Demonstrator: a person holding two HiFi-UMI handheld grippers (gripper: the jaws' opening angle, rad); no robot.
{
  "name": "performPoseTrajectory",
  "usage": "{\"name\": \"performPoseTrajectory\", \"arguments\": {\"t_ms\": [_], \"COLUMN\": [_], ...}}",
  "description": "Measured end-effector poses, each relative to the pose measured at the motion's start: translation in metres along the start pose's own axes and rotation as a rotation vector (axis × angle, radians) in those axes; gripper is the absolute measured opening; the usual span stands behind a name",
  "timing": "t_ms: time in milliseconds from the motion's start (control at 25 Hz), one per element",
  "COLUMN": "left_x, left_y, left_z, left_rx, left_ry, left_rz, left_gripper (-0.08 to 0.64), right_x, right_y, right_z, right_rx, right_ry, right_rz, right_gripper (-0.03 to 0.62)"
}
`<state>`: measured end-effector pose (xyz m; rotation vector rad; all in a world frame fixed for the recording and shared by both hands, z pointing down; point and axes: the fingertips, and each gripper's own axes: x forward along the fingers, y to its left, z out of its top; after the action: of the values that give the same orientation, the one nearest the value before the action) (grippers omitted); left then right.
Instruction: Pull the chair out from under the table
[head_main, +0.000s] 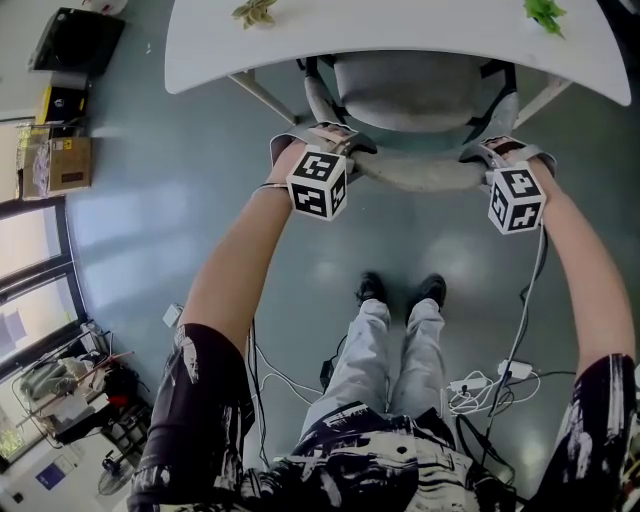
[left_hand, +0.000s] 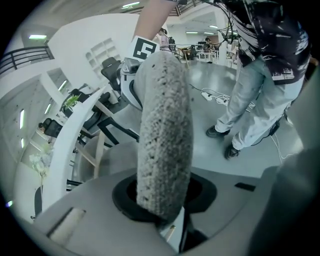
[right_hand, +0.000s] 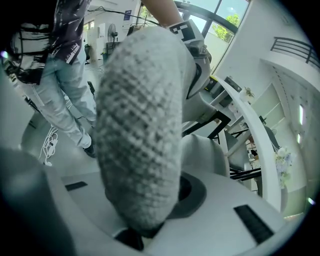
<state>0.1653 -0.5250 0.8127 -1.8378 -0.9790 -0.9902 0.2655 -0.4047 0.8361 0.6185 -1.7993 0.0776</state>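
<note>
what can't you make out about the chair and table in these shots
- chair base: head view, hidden under the seat and the white table.
- green plant: head view, cut off by the top edge, too small to identify.
- where the left gripper and right gripper pinch the backrest: head view, covered by their marker cubes.

A white table (head_main: 400, 40) with a curved edge carries a pale sprig (head_main: 255, 11) and a green sprig (head_main: 545, 14), well apart. On the grey floor (head_main: 150, 220) stand the chair (head_main: 410, 90), tucked partly under the table, a cardboard box (head_main: 60, 165) and loose white cables (head_main: 490, 385).
</note>
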Motion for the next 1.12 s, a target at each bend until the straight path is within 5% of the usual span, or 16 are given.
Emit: {"name": "performPoseTrajectory", "arguments": {"t_ms": [360,1120], "left_x": [-0.010,-0.027], "left_y": [-0.039,-0.215], "left_z": [0.013,0.107], "left_rx": [0.022,0.002], "left_ry": [0.021,0.023], "left_rz": [-0.030,-0.048], "left_gripper": [0.077,0.074], "right_x": [-0.005,-0.029], "right_y": [0.037,0.223], "right_z": [0.023,0.089], "right_rx": [0.018,0.017], "right_ry": [0.003,0.028], "right_rz": [0.023,0.027], "right_gripper": [0.060,0.061]}}
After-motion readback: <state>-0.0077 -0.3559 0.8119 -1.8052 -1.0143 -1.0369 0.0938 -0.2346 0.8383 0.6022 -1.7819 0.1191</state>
